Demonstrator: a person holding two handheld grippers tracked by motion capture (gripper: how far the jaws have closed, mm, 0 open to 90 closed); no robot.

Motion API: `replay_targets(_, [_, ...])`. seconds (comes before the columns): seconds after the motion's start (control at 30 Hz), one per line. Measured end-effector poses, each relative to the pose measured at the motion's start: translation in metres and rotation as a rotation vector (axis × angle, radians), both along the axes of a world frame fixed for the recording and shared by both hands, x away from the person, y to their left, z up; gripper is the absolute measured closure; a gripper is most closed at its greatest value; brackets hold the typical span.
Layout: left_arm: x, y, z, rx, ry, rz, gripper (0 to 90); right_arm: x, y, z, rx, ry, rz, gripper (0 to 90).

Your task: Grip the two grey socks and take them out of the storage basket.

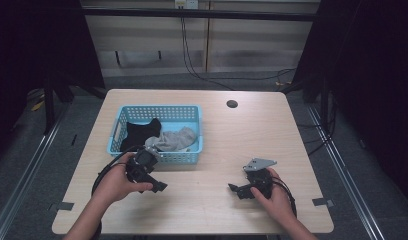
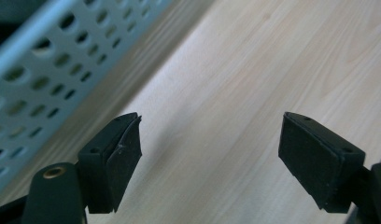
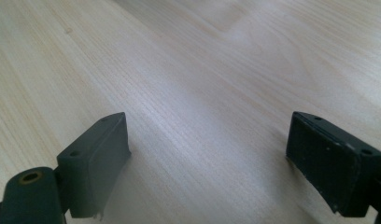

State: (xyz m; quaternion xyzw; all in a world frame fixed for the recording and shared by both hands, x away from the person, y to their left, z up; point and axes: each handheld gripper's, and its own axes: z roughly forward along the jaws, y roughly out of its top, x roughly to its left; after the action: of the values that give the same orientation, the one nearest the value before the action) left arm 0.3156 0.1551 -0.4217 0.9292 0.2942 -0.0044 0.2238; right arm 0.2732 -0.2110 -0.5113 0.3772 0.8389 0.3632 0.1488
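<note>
Your hand-held grippers, left [image 1: 159, 187] and right [image 1: 234, 189], gape empty.
Left one sits beside the blue basket [image 1: 117, 130] of clothes [image 1: 157, 137] on the surface [image 1: 242, 140].

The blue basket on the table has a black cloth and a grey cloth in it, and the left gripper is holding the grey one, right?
Not quite. The left gripper holds nothing: the left gripper view shows its jaws open over bare table. The black cloth and grey cloth do lie in the blue basket.
</note>
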Motion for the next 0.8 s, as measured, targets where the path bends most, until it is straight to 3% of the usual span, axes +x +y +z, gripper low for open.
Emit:
replay_targets(0.2, [0.016,0.003,0.024,-0.012,-0.018,0.031,21.1,0.0,0.0,0.0,0.0,0.0,0.0,12.5])
replay_targets(0.23, [0.024,0.005,0.029,-0.028,-0.024,0.056,21.4,0.0,0.0,0.0,0.0,0.0,0.0,12.5])
replay_targets(0.43, [0.044,0.006,0.034,-0.032,-0.038,0.116,21.9,0.0,0.0,0.0,0.0,0.0,0.0,12.5])
replay_targets(0.57, [0.067,0.007,0.037,-0.032,-0.062,0.167,23.2,0.0,0.0,0.0,0.0,0.0,0.0,12.5])
replay_targets(0.8, [0.09,0.008,0.034,-0.026,-0.041,0.223,28.8,0.0,0.0,0.0,0.002,0.001,-0.003,12.5])
